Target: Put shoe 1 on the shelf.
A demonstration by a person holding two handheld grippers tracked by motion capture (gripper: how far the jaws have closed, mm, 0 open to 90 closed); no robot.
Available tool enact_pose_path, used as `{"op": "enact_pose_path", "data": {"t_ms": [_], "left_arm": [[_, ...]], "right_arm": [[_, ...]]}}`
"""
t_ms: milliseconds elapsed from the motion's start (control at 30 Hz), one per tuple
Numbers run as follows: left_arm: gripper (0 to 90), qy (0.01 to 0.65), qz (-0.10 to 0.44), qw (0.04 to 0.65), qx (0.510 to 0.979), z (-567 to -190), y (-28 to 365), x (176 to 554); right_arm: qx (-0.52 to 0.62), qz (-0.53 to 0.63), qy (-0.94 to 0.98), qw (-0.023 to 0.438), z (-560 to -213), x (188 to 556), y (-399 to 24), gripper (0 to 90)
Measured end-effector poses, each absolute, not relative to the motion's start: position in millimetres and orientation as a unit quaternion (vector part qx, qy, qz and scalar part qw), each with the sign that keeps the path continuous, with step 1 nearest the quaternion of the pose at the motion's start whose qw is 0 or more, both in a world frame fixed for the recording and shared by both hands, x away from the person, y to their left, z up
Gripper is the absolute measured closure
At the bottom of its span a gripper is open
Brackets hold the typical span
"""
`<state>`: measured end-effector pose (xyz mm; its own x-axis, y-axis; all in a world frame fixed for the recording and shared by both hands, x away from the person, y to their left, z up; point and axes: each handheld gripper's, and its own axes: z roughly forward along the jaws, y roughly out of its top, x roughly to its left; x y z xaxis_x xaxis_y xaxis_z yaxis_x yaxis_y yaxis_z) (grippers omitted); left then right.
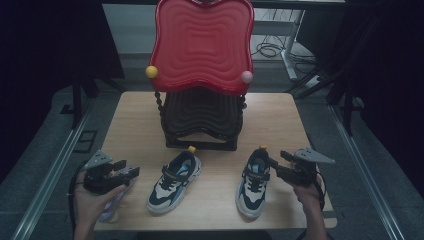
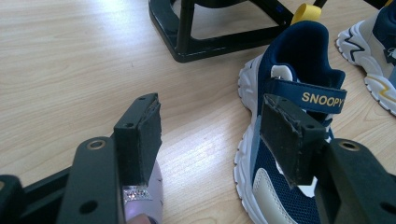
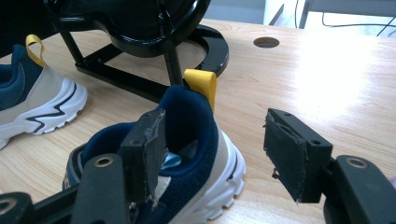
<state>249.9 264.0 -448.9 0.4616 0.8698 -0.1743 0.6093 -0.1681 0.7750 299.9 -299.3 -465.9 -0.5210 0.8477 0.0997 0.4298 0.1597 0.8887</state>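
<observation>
High view: left gripper held low left of the black rack, jaws spread wide with nothing between, pointing at the left shoe, which lies just beside the tips and in front of the rack; right gripper held to the right, tips close against the heel side of the right shoe, contact too small to judge; a pale purple thing half covered by the left hand, hard to make out. Left gripper view: pads wide apart, gripping nothing, left shoe partly behind the right-hand jaw, strap reading SNOOPY, toe cut off at the bottom edge, rack foot beyond. Right gripper view: jaws wide, one pad inside the collar of the right shoe, the other well outside, no squeeze; yellow heel loop towards the rack base; shoe front hidden below.
</observation>
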Motion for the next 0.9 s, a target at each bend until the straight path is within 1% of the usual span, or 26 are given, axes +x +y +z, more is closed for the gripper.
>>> {"op": "enact_pose_path", "data": {"t_ms": [67, 167, 233, 367, 667, 800, 900], "left_arm": [[38.9, 0.495, 0.156, 0.411, 0.749, -449.4, 263.7, 249.1], [38.9, 0.496, 0.156, 0.41, 0.749, -449.0, 262.7, 247.4], [38.9, 0.495, 0.157, 0.41, 0.75, -448.3, 263.1, 246.4], [38.9, 0.498, 0.162, 0.406, 0.749, -448.5, 265.0, 245.3], [38.9, 0.503, 0.161, 0.399, 0.749, -451.8, 266.5, 244.7], [38.9, 0.504, 0.159, 0.396, 0.751, -453.5, 266.6, 244.5], [38.9, 0.504, 0.159, 0.397, 0.751, -453.9, 266.5, 243.8]], "right_arm": [[0.439, 0.474, 0.731, 0.221, -465.0, 298.1, -302.7, 40.1], [0.443, 0.461, 0.735, 0.226, -463.8, 294.5, -309.1, 44.8], [0.445, 0.455, 0.736, 0.231, -462.6, 290.7, -315.0, 50.5], [0.448, 0.45, 0.741, 0.218, -462.0, 281.0, -329.3, 62.3], [0.446, 0.415, 0.763, 0.214, -465.8, 267.9, -351.7, 83.5], [0.452, 0.409, 0.762, 0.219, -466.6, 259.8, -363.2, 88.3], [0.46, 0.403, 0.758, 0.225, -467.9, 253.8, -374.4, 89.2]]}}
